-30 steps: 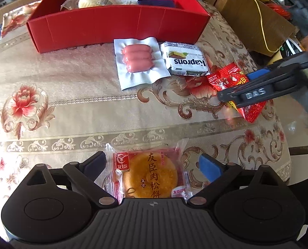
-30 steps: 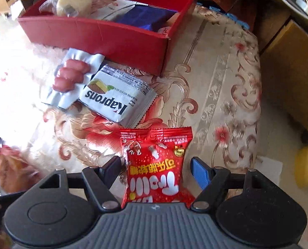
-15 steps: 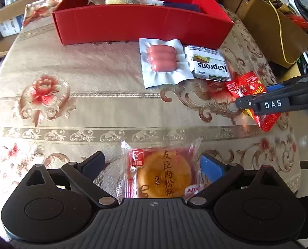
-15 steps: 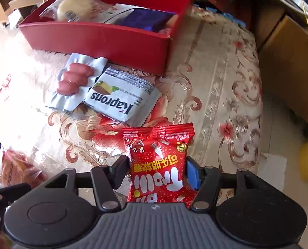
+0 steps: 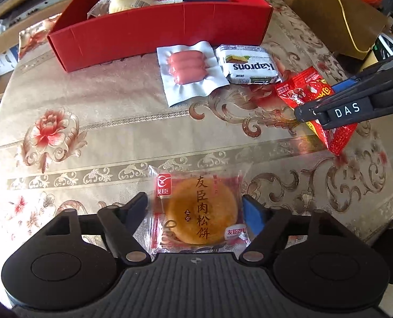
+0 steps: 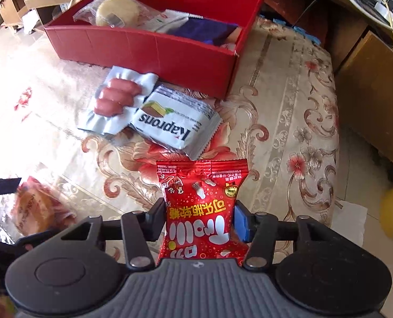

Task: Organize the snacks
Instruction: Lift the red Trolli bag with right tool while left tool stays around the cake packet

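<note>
On the floral-clothed surface (image 5: pixel 111 132), both tools closing since a second ago: right tool (image 6: pixel 199 218) now gripping red candy bag (image 6: pixel 200 206), left tool (image 5: pixel 193 212) narrowing around pastry packet (image 5: pixel 199 209); red box (image 5: pixel 156 34) at 12 o'clock.

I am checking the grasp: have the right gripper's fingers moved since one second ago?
Yes. The right gripper has just been closing; its fingers came inward onto the red candy bag.

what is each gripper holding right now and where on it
Right gripper: red gummy candy packet, pinched across its lower sides. Left gripper: jaws closing around the clear-wrapped round pastry; grip uncertain.
</note>
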A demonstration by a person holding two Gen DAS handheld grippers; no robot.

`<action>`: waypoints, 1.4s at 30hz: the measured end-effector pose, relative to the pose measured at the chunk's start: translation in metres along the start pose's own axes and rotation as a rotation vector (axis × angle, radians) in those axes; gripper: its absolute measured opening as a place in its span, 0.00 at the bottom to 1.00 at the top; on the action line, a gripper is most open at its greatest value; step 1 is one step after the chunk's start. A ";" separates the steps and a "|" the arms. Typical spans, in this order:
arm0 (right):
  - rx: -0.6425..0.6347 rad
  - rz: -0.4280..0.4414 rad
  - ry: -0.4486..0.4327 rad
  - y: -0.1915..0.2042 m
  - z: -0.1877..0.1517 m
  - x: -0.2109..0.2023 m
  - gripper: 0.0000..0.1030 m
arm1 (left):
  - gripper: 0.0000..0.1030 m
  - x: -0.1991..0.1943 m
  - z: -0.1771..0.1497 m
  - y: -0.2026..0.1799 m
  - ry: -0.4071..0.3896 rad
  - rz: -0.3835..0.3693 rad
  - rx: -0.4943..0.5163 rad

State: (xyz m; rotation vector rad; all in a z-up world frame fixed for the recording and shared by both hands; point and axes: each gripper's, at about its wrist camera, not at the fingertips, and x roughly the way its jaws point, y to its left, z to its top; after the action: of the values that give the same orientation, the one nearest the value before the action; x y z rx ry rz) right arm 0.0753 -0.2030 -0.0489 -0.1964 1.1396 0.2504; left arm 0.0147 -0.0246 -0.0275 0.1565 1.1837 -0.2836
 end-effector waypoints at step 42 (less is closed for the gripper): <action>-0.008 0.036 -0.048 0.009 0.001 -0.017 0.48 | 0.63 -0.015 0.006 0.002 -0.066 -0.063 -0.007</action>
State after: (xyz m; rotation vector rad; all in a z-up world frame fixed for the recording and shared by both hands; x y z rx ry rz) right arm 0.0668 -0.1954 -0.0330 -0.1757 1.0950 0.2902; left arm 0.0149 -0.0224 -0.0111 0.1030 1.1252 -0.3377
